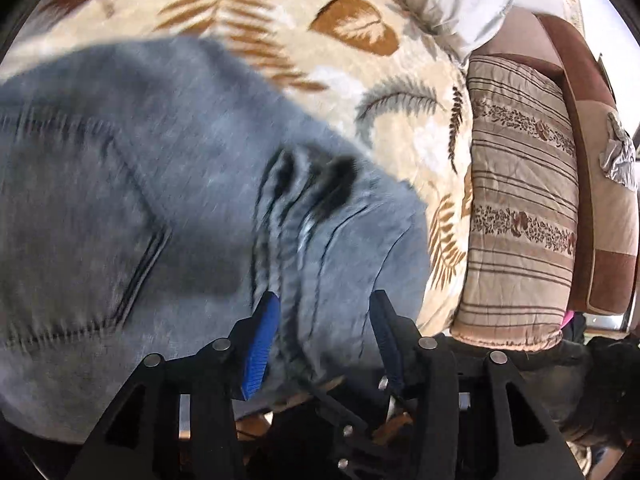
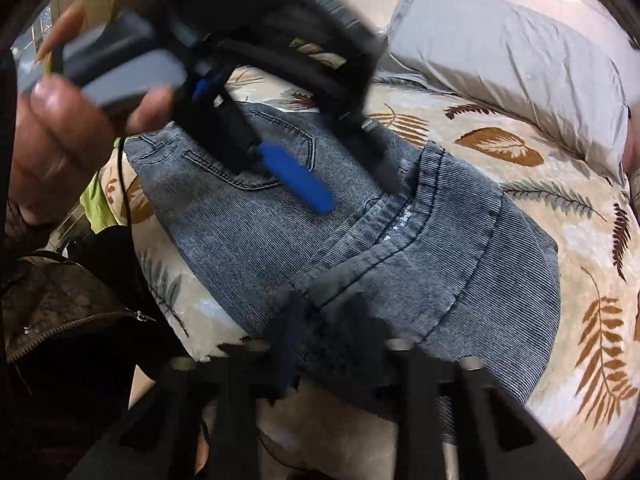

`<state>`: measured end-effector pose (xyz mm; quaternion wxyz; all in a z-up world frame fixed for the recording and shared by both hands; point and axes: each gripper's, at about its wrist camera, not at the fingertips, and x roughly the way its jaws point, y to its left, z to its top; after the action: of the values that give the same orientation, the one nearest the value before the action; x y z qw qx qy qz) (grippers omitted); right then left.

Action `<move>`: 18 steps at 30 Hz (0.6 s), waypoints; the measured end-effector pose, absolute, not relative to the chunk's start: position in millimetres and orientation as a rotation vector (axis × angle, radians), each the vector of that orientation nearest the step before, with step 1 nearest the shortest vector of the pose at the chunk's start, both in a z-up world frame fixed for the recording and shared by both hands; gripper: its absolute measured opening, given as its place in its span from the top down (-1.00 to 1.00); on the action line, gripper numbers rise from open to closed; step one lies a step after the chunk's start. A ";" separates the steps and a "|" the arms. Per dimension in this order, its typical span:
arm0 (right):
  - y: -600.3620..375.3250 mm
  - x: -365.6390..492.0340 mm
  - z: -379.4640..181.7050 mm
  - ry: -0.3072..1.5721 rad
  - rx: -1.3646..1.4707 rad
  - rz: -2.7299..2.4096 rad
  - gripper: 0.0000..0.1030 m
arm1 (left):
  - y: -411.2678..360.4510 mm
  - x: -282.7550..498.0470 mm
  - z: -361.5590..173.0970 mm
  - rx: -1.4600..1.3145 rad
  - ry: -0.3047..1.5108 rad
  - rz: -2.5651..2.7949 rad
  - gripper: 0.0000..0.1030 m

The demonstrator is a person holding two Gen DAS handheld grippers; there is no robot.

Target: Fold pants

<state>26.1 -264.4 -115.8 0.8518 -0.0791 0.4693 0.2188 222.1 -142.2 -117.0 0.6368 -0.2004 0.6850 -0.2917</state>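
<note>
Grey-blue denim pants (image 1: 132, 184) lie folded on a leaf-print blanket (image 1: 360, 92); in the right wrist view the pants (image 2: 400, 248) show a back pocket and a doubled-over waistband. My left gripper (image 1: 324, 308) is open just above the bunched waistband, fingers either side of a fold, holding nothing. It also shows in the right wrist view (image 2: 356, 184), held in a hand above the pocket. My right gripper (image 2: 340, 316) is blurred at the pants' near edge, its fingers apart over the denim.
A grey pillow (image 2: 516, 60) lies at the head of the bed. A striped folded quilt (image 1: 520, 208) and a brown headboard (image 1: 588, 120) stand at the right. A dark jacket (image 2: 60, 320) is at the near left.
</note>
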 end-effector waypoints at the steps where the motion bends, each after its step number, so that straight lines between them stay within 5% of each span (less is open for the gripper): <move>1: -265.6 24.9 -114.2 0.979 -0.157 0.457 0.68 | -142.4 222.5 -114.1 -0.446 1.558 -0.662 0.02; 7: -272.0 18.0 -110.0 0.966 -0.110 0.461 0.72 | -180.2 236.8 -112.1 -0.356 1.506 -0.614 -0.01; 9: -272.0 16.4 -110.9 0.967 -0.108 0.465 0.72 | -189.6 237.9 -116.1 -0.373 1.523 -0.640 0.07; 11: -273.1 15.4 -107.8 0.966 -0.082 0.477 0.74 | -195.9 233.6 -114.5 -0.335 1.532 -0.645 0.53; 18: -252.8 6.2 -109.2 0.972 -0.096 0.574 0.92 | -175.9 225.0 -131.0 -0.197 1.498 -0.476 0.56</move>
<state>6.2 -252.8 -109.2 0.8438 -0.0454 0.4604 0.2719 225.0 -175.9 -131.0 0.7025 -0.0887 0.6730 -0.2137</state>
